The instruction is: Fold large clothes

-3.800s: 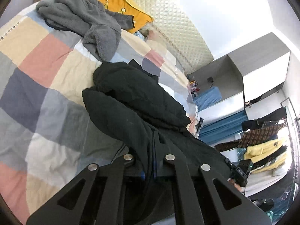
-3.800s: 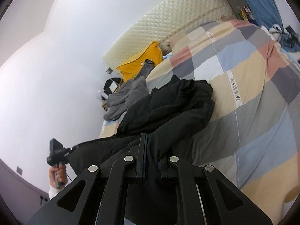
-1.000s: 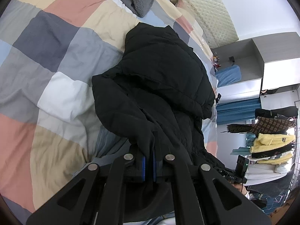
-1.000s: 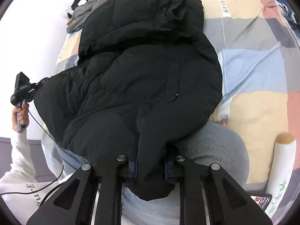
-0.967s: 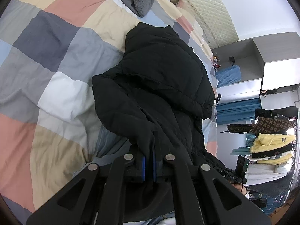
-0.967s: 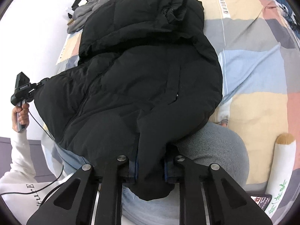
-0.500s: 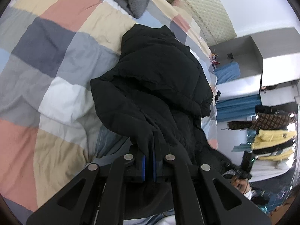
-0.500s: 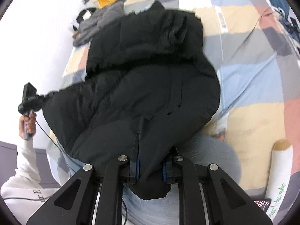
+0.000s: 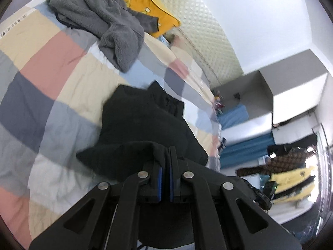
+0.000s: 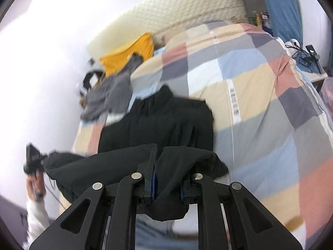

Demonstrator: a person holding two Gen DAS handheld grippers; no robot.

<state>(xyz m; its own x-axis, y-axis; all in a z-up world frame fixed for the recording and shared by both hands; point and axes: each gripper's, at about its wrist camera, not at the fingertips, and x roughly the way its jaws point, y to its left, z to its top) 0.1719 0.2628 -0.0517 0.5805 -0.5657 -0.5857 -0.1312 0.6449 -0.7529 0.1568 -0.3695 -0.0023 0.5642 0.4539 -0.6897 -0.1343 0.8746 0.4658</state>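
A black puffer jacket (image 9: 143, 125) lies on the checked bedspread (image 9: 35, 83), its far part flat and its near hem lifted. My left gripper (image 9: 164, 158) is shut on the hem's left corner. In the right wrist view the same jacket (image 10: 166, 116) stretches from the bed toward me. My right gripper (image 10: 167, 166) is shut on the hem's other corner, a thick fold of fabric between its fingers. The left gripper (image 10: 31, 160) shows there at far left, held in a hand, with the hem taut between the two.
A grey fleece garment (image 9: 100, 18) and a yellow pillow (image 9: 145, 6) lie near the quilted headboard (image 9: 199, 31). Clothes hang on a rack (image 9: 291, 170) at right. A side table with cables (image 10: 308, 62) stands beside the bed.
Both grippers have lifted the jacket's hem up and toward the headboard. The views now tilt up, and less of the jacket lies spread in front.
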